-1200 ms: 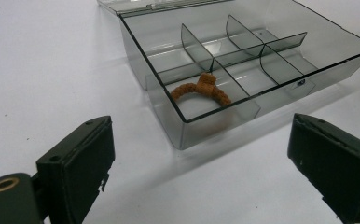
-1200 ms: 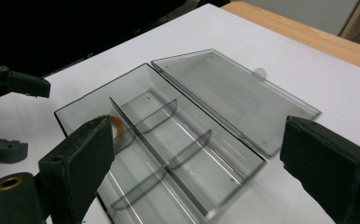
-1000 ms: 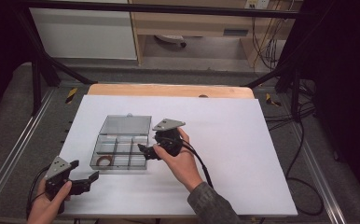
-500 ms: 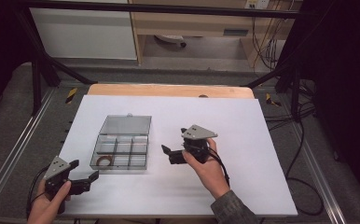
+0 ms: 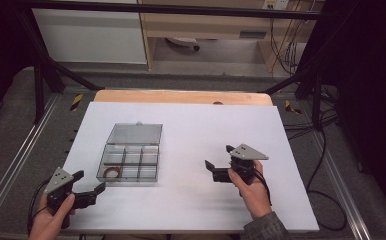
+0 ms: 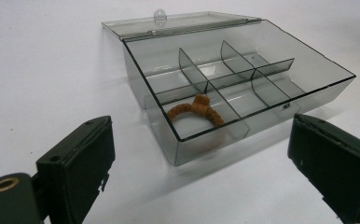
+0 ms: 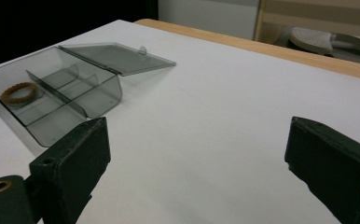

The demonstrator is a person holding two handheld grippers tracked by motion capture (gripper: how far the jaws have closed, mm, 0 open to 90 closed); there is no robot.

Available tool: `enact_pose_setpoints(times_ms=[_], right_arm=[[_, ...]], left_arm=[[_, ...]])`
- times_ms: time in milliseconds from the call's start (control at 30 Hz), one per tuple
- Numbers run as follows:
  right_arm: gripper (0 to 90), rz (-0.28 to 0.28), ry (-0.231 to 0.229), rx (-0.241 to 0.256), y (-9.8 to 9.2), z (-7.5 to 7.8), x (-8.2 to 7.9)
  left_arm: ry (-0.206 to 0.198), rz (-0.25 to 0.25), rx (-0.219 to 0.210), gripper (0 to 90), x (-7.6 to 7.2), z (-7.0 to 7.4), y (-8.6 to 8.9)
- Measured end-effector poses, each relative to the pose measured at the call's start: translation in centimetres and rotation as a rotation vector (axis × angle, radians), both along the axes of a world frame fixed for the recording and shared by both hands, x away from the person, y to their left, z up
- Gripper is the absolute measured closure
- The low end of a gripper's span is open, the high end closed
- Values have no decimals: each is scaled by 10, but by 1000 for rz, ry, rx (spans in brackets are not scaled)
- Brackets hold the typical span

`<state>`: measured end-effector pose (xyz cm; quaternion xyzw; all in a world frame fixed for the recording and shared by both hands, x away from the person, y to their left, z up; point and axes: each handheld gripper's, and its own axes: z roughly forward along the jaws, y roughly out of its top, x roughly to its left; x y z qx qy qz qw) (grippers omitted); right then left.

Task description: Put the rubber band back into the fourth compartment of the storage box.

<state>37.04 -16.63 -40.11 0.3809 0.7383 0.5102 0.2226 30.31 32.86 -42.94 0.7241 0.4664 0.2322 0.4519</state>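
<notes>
Two tongs sit low over the white desk [image 5: 191,135], both with jaws apart and holding nothing: left tongs [image 5: 90,186] at the near left corner, right tongs [image 5: 217,161] right of centre. Beyond the left tongs lies an open clear box [image 5: 130,159]; a brown ring [image 6: 195,110] rests in its near-left compartment.

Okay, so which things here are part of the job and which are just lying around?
Likely part of the job:
clear compartment box, lid open
brown ring in a near corner compartment
left gripper and right gripper, both open

Just lying about:
yellow-black clips beside the table
cables
</notes>
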Motion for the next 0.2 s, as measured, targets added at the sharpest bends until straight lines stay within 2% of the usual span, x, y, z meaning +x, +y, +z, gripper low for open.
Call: enact_pose_setpoints(times_ms=[200], right_arm=[[53, -81, 34, 4, -35, -10, -2]], left_arm=[[3, 0, 0, 68, 0, 0, -1]])
